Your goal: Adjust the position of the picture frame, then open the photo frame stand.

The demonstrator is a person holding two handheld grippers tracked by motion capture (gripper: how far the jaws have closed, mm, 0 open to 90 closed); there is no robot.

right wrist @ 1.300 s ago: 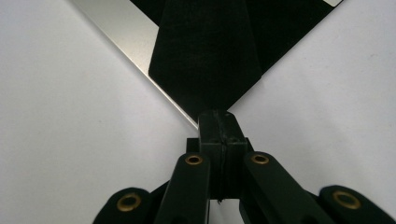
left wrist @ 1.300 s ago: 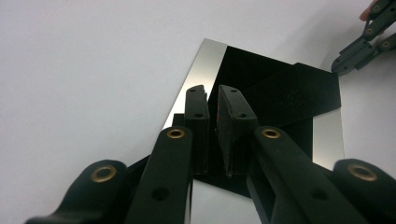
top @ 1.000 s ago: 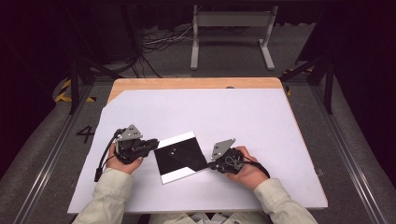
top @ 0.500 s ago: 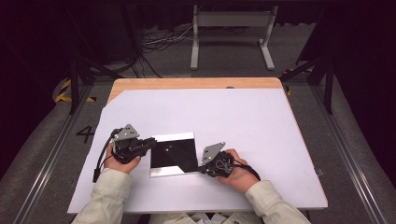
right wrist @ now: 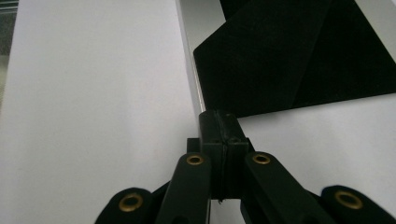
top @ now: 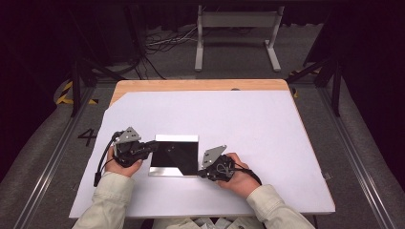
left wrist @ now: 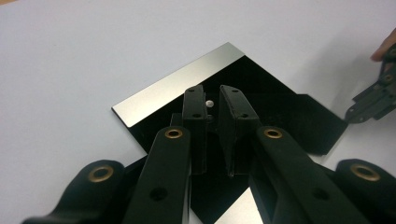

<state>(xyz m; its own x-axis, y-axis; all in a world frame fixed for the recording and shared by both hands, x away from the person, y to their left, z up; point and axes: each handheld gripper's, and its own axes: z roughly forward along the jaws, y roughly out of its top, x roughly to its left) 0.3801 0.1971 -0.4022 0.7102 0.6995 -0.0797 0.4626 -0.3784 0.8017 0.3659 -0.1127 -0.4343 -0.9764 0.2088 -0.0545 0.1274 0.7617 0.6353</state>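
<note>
High view puts my left gripper point(top: 154, 145) at the left edge of the black sheet point(top: 174, 153), which lies on the white tabletop point(top: 248, 124) near the front, a silvery strip along its far edge and a folded corner at its front right. My right gripper point(top: 201, 172) sits at that front right corner. Left gripper view gives what the overhead cannot: my jaws stand a narrow gap apart over the black sheet point(left wrist: 261, 93), and I cannot tell whether they pinch it; a small white dot point(left wrist: 209, 102) shows between the tips. Right gripper view shows my right gripper point(right wrist: 219, 122) pressed fully shut, its tip at the black sheet's point(right wrist: 289, 56) edge beside the bright strip; whether paper is nipped there I cannot tell. Bare white tabletop spreads wide behind and to the right of the sheet, well short of the wooden edge point(top: 200, 85).
</note>
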